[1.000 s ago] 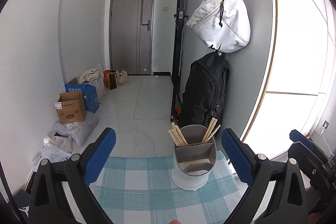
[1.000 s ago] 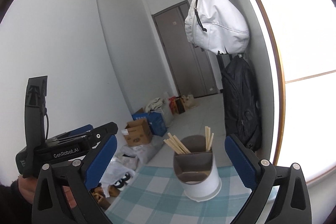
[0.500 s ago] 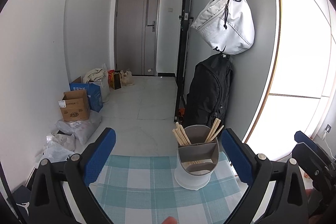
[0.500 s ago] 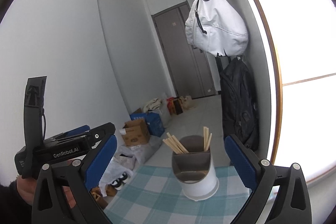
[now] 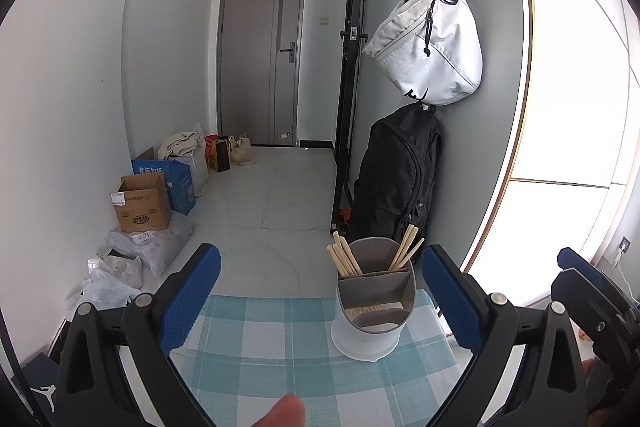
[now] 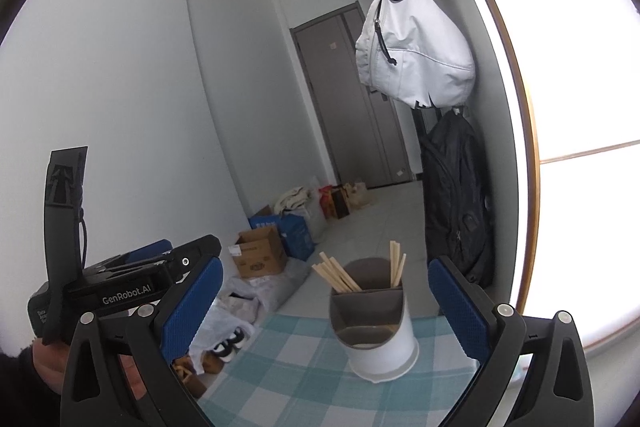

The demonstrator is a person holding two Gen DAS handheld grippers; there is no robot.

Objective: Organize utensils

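Both my grippers, left (image 5: 320,301) and right (image 6: 320,305), hang spread wide and empty, having drifted slightly over the last second; nothing was picked up. Beyond them the holder (image 5: 374,307) stands upright on the checked cloth (image 5: 288,359), chopsticks (image 5: 346,259) leaning in its two rear compartments.

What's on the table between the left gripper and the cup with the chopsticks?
Nothing. In the left wrist view, only bare checked tablecloth lies between the open left gripper and the utensil holder.
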